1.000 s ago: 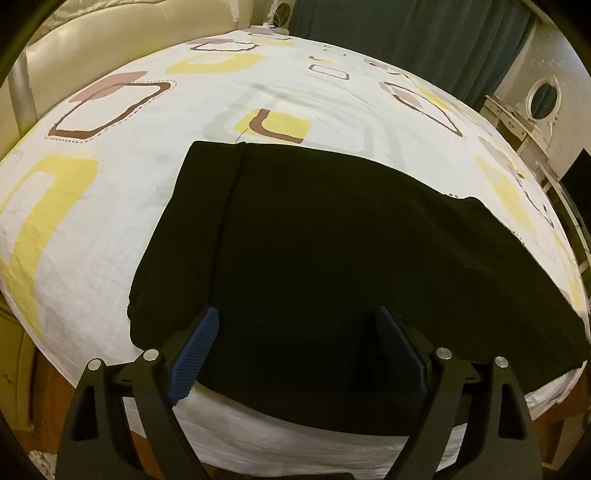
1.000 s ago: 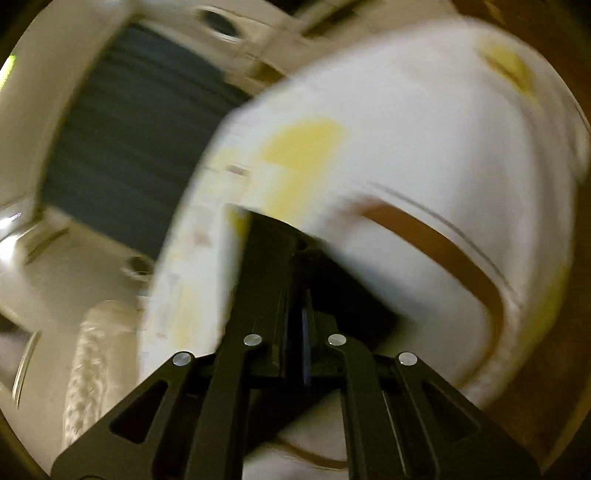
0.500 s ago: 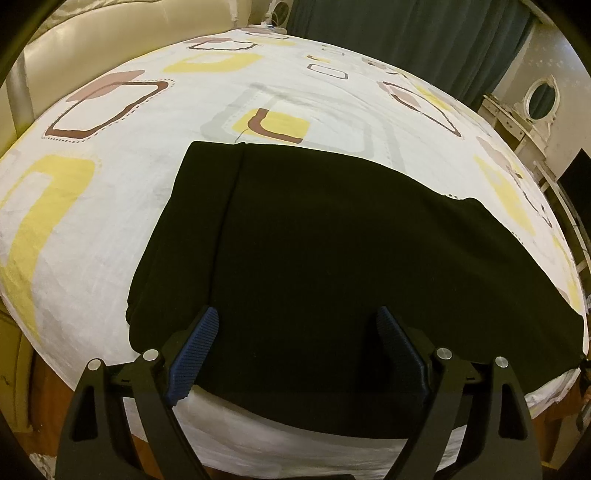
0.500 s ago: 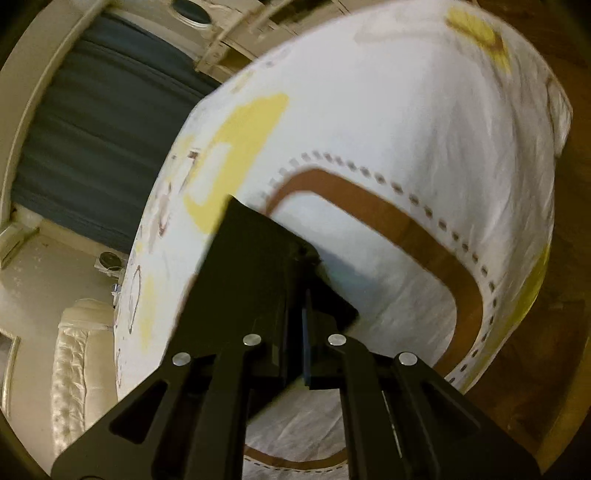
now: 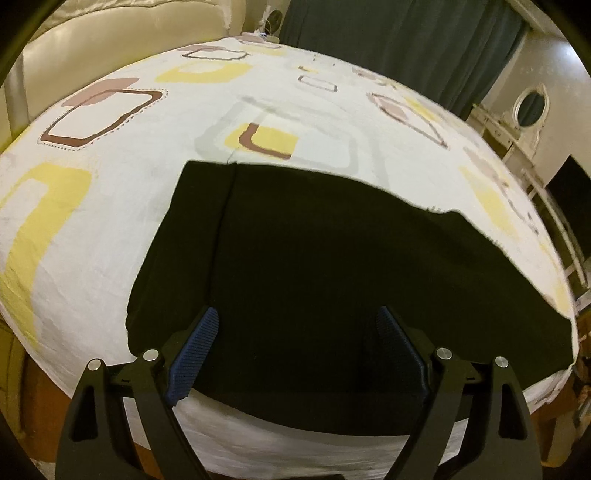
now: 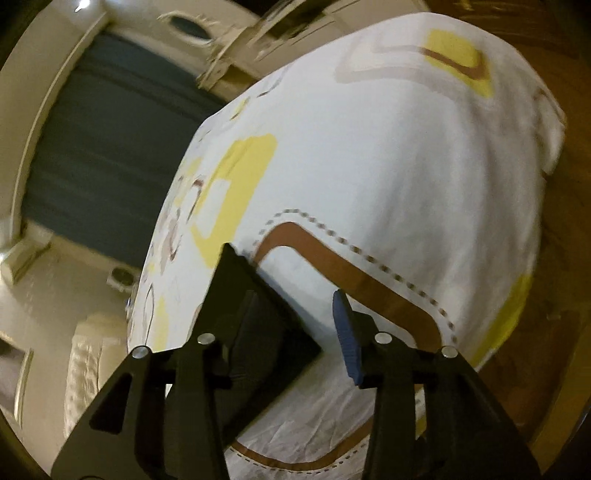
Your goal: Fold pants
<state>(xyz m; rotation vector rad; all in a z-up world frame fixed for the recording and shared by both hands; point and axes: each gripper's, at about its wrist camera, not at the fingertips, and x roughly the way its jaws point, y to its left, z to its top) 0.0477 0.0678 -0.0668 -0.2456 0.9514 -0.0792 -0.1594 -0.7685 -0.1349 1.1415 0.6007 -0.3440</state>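
The black pants (image 5: 314, 251) lie flat across the near part of the bed (image 5: 92, 258), which has a white sheet with yellow and brown squares. My left gripper (image 5: 297, 314) hovers open over their near edge, with the blue pads wide apart and nothing pinched. In the right wrist view an end corner of the pants (image 6: 255, 314) rests on the sheet (image 6: 388, 184) against the left finger. My right gripper (image 6: 295, 314) has its jaws opening; the blue right pad (image 6: 343, 332) stands clear of the cloth.
A padded cream headboard (image 5: 110, 33) is at the far left and dark teal curtains (image 5: 388, 40) hang behind the bed. A white dresser with an oval mirror (image 5: 532, 107) stands at the right. Brown wooden floor (image 6: 561, 258) runs beside the bed's edge.
My right gripper, earlier shut on the pants' corner, has parted its jaws and let the cloth go onto the sheet while rising slightly. The left gripper has stayed put and open.
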